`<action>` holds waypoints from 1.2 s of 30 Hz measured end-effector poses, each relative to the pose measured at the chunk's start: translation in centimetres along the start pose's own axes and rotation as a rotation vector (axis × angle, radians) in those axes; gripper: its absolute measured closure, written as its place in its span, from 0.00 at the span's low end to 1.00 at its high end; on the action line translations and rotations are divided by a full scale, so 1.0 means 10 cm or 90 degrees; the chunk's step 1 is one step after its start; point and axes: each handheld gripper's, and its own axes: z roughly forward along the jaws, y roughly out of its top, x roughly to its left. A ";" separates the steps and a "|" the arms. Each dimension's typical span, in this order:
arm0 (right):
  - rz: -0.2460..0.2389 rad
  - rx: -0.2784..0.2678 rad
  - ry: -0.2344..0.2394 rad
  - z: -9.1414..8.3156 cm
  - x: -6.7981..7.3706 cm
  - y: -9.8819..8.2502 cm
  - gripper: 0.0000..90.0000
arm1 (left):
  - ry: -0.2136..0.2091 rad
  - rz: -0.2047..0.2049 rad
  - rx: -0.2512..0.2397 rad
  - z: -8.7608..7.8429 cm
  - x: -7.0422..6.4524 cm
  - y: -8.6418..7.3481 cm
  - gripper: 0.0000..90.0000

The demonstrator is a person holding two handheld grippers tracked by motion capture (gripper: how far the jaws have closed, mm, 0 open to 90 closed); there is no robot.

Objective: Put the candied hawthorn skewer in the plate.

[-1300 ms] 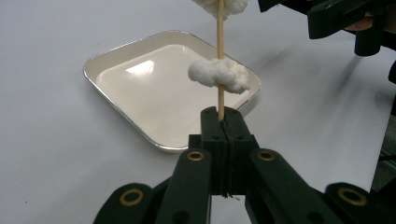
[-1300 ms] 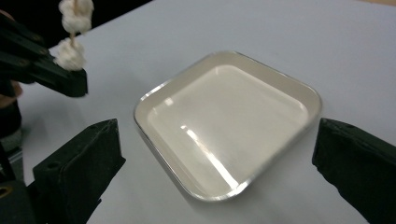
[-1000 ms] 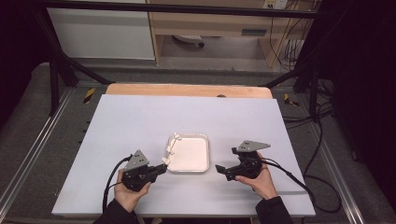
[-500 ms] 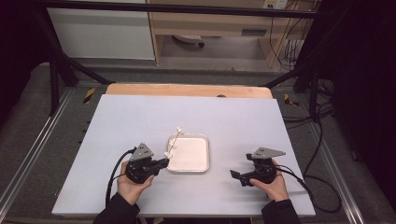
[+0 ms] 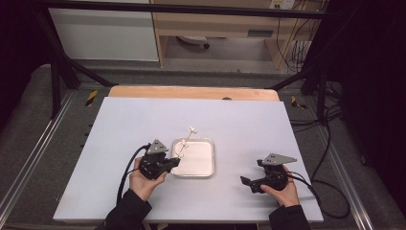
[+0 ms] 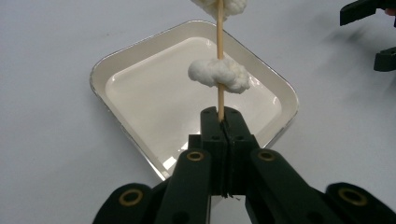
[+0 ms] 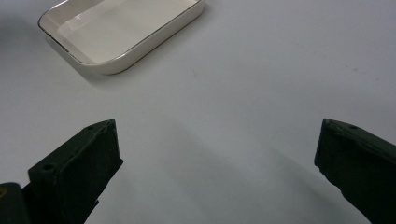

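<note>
- The skewer (image 6: 219,56) is a thin wooden stick threaded through soft white lumps (image 6: 219,74); I judge it very light, stiff along its length yet easy to snap if bent, and the lumps look spongy and easy to crush or slide along the stick.
- The sensible place to take hold is the bare wood at the near end, clear of the lumps; that is where the left gripper (image 6: 219,116) has it, jaws pressed together with the stick's end pinched between the tips.
- The skewer stands out from those tips over the white tray (image 6: 140,60), one lump above the tray's inside and another farther up the stick; in the high view its far end reaches past the tray's (image 5: 208,165) far rim, above the table (image 5: 119,124).
- Such a narrow pinch on a round stick may let it swivel; slow, steady moves seem wise.
- The left hand (image 5: 141,179) sits just left of the tray, its gripper (image 5: 173,162) pointing right and slightly away from the person, held low and near level.
- The right gripper (image 7: 217,154) has its jaws spread wide with nothing between them; the right hand (image 5: 282,189) holds it low over bare table, well apart from the tray, aimed left towards it.
</note>
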 end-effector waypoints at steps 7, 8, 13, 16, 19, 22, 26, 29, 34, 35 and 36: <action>0.000 -0.001 -0.001 -0.04 -0.03 -0.03 0.01 | 0.006 -0.001 0.036 0.18 -0.02 0.07 0.98; 0.001 0.000 -0.001 -0.04 -0.03 -0.04 0.01 | 0.011 0.000 0.044 0.21 -0.02 0.07 0.98; 0.002 0.000 -0.002 -0.06 -0.04 -0.05 0.01 | 0.034 0.002 0.076 0.34 -0.01 0.07 0.98; 0.003 0.000 -0.002 -0.06 -0.04 -0.05 0.01 | 0.043 0.010 0.092 0.36 -0.02 0.06 0.98; 0.003 0.000 -0.003 -0.05 -0.04 -0.05 0.01 | 0.048 0.014 0.111 0.38 -0.03 0.05 0.98; 0.004 0.000 -0.003 -0.06 -0.04 -0.05 0.01 | 0.054 0.019 0.130 0.39 -0.03 0.03 0.98; 0.002 0.001 -0.004 -0.05 -0.04 -0.05 0.01 | 0.056 0.020 0.144 0.41 -0.03 0.00 0.98; 0.002 0.002 -0.003 -0.05 -0.04 -0.05 0.01 | 0.058 0.023 0.154 0.42 -0.03 -0.02 0.98; 0.003 0.004 -0.002 -0.05 -0.04 -0.05 0.01 | 0.059 0.018 0.159 0.45 -0.02 -0.02 0.98; 0.003 0.004 -0.003 -0.05 -0.04 -0.05 0.01 | 0.059 0.018 0.161 0.45 -0.02 -0.02 0.98; 0.001 0.005 -0.003 -0.05 -0.04 -0.05 0.01 | 0.060 0.018 0.163 0.45 -0.03 -0.02 0.98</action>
